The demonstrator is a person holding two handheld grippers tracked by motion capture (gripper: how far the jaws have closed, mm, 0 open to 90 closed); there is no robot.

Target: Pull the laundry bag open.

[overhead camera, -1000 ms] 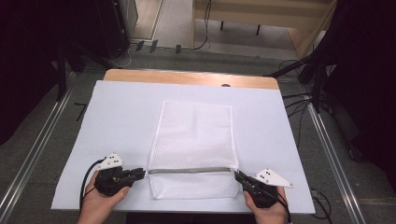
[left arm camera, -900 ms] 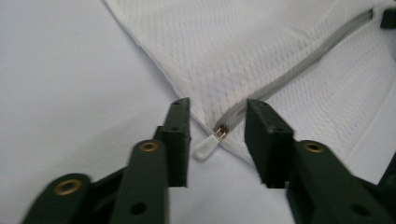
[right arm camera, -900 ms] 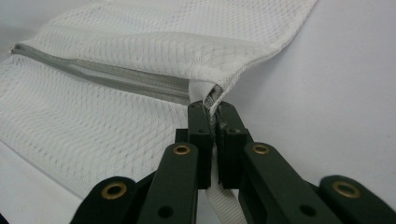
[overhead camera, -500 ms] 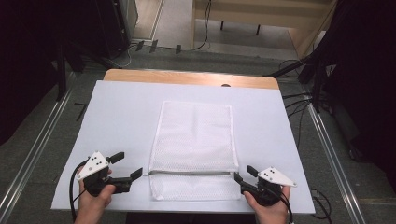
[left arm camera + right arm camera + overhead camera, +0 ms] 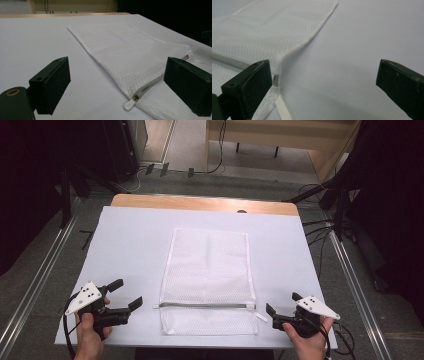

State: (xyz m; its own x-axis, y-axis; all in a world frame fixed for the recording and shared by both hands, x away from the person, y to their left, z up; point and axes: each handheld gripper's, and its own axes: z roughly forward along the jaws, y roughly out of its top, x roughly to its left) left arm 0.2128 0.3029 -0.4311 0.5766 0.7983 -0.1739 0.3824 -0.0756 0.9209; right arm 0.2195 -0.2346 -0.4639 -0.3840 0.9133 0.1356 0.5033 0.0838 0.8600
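Observation:
A white mesh bag [image 5: 209,270] lies flat in the middle of the white sheet, its grey zipper [image 5: 205,305] running across near the front. My left gripper [image 5: 129,292] stands open a little left of the zipper's left end, apart from the bag. My right gripper [image 5: 281,303] stands open just right of the zipper's other end. Both pairs of jaws have just been opening, and neither presses on anything. In the left gripper view the bag [image 5: 125,47] and its white zipper pull [image 5: 129,105] lie ahead of the left gripper [image 5: 120,83]. In the right gripper view the bag's corner [image 5: 274,30] lies beside the left jaw of the right gripper [image 5: 324,85].
The white sheet [image 5: 130,245] covers a table whose wooden far edge [image 5: 200,202] shows. Metal rails [image 5: 35,285] run along both sides on the floor. Cables [image 5: 320,227] and dark stands sit beyond the right and far edges.
Both grippers were shut at the two ends of the zipper; they opened, let go of the bag and drew outward, the left to the left, the right to the right.

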